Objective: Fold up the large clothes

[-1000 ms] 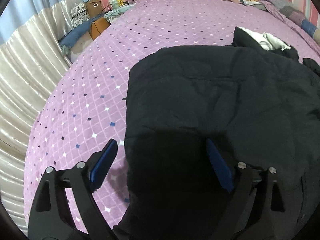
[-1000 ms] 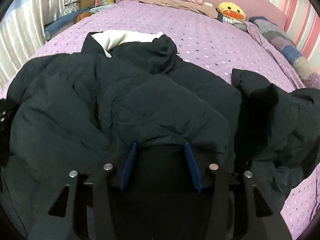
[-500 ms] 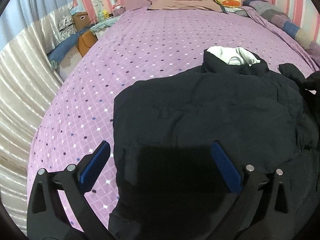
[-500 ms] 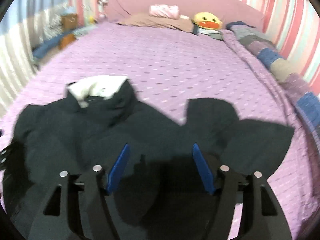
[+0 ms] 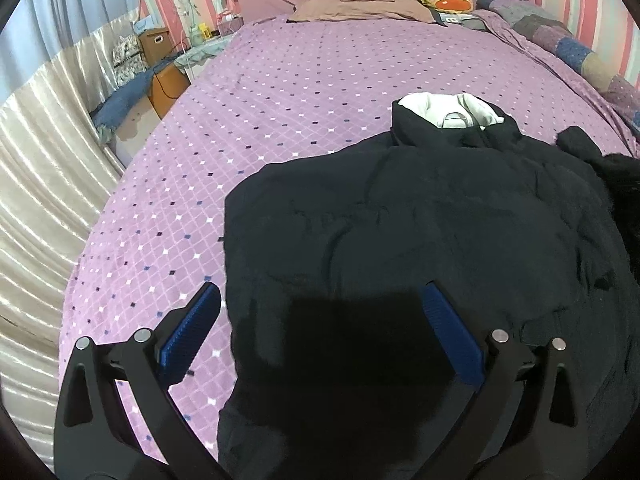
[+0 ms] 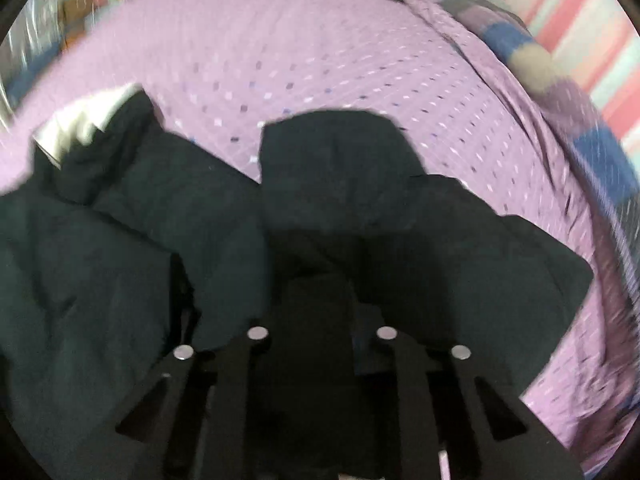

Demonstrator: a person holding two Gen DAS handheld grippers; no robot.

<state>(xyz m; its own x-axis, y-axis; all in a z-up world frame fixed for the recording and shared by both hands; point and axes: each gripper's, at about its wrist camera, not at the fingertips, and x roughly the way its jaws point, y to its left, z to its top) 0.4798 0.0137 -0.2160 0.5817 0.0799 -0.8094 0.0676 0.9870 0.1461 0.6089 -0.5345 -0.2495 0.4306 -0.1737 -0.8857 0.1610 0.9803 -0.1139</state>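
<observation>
The black jacket (image 5: 420,240) lies across the lower right of the purple bed (image 5: 300,80). The left gripper (image 5: 320,320) hangs spread wide, empty, above its hem. The right gripper (image 6: 320,300), blurred, seems clamped on a sleeve fold, probably to lift it inward.

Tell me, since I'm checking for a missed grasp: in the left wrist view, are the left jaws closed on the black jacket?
No. The left gripper stands wide open over the black jacket, gripping nothing.
</observation>
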